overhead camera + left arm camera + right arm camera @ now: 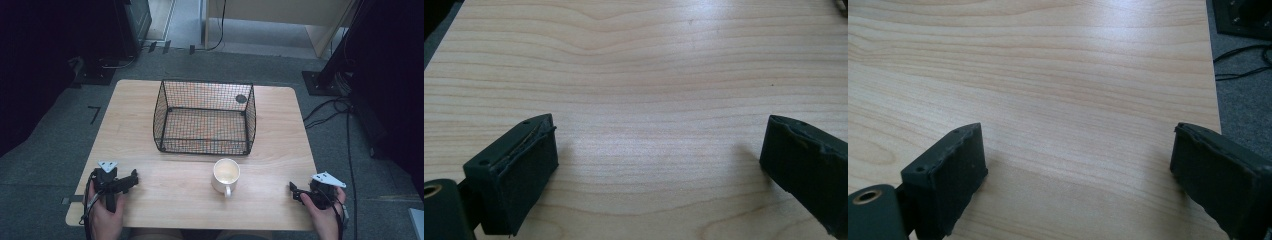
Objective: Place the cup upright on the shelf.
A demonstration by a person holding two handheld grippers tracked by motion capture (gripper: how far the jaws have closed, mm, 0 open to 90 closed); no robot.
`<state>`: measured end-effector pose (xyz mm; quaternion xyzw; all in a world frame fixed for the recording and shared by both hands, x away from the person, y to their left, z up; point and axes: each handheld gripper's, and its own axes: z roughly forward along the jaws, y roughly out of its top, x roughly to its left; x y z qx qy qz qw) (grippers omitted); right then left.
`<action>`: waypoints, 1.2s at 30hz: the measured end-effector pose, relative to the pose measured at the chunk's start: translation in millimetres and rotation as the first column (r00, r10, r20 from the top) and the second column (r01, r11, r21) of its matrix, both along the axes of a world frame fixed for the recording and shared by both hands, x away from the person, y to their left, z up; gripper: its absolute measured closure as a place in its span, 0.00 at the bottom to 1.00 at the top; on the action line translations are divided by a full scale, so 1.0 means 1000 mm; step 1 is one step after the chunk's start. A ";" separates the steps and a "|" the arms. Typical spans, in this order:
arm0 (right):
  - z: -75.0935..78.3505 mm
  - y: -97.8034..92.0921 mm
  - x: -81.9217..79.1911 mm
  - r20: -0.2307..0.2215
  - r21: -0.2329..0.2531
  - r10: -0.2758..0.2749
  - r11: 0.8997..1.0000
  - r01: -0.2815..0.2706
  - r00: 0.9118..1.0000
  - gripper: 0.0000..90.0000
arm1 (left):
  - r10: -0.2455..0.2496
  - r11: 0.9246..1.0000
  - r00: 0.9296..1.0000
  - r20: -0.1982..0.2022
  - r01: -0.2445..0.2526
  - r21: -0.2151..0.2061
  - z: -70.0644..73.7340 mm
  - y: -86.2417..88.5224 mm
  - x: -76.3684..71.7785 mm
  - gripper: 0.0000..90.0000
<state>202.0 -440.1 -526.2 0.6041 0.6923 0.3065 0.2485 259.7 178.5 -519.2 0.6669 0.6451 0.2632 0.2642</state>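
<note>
Mug (226,173) near table (280,210) front edge, apparently empty, left gripper (131,180) and right gripper (294,192) spread wide at corners.

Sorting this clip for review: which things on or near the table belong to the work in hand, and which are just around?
In the job:
white mug, handle toward the person
black wire basket, behind the mug
left gripper, open
right gripper, open

Just around:
wooden table
floor cables
black stand base
</note>
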 end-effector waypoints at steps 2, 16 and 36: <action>0.001 0.001 -0.001 0.015 0.002 -0.019 1.000 0.018 1.000 0.14 | 0.000 1.000 1.000 0.000 0.000 0.000 0.000 0.000 0.000 0.02; 0.018 0.032 -0.005 0.048 0.018 0.055 0.998 -0.056 0.997 0.14 | -0.003 1.000 1.000 0.001 0.003 0.000 0.000 0.000 0.000 0.02; 0.040 0.078 -0.007 0.076 0.034 0.174 0.984 -0.177 0.982 0.14 | -0.003 1.000 1.000 0.001 0.003 0.000 0.000 0.000 0.000 0.02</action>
